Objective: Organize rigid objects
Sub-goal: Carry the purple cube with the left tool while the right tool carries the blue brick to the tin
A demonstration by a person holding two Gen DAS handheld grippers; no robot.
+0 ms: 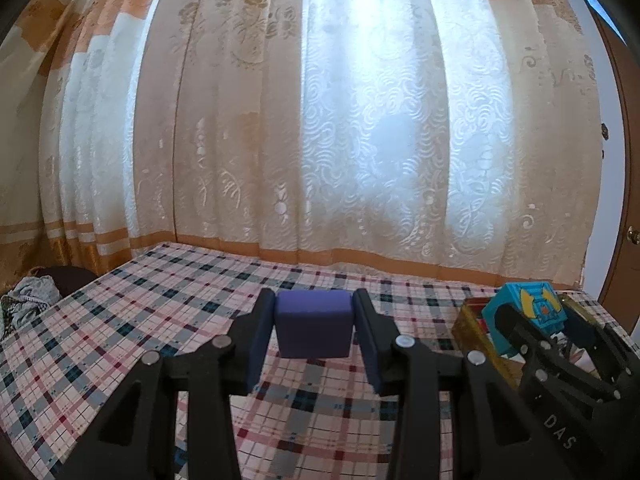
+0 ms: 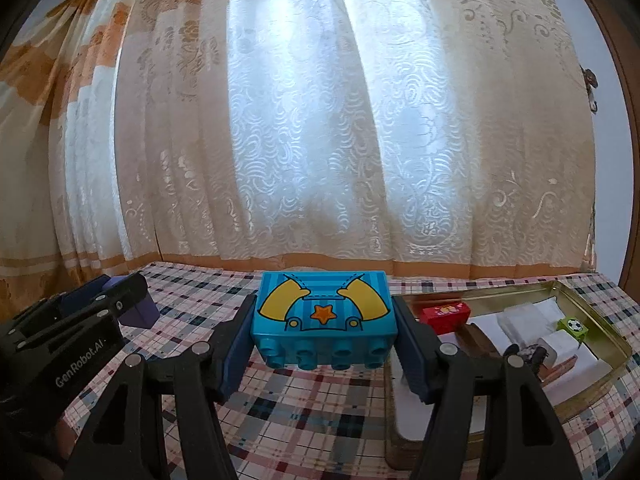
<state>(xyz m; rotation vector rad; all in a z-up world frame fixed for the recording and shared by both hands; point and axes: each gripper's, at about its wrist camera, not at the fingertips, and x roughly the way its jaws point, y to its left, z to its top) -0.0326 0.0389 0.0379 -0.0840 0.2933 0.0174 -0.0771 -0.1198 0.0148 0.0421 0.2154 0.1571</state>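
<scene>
My left gripper (image 1: 314, 322) is shut on a plain purple block (image 1: 313, 326) and holds it above the plaid tablecloth (image 1: 160, 320). My right gripper (image 2: 325, 330) is shut on a blue toy brick (image 2: 325, 316) with yellow sleeves and an orange star, studs facing me. In the left wrist view the right gripper and blue brick (image 1: 524, 306) hang over the gold tin (image 1: 472, 320) at the right. In the right wrist view the left gripper with the purple block (image 2: 140, 312) is at the left.
The gold tin tray (image 2: 600, 344) on the right holds a red block (image 2: 446, 316), white blocks (image 2: 524, 316) and a green football block (image 2: 574, 326). A patterned curtain (image 2: 320, 120) hangs behind the table. Clothes (image 1: 28, 296) lie off the table's left edge.
</scene>
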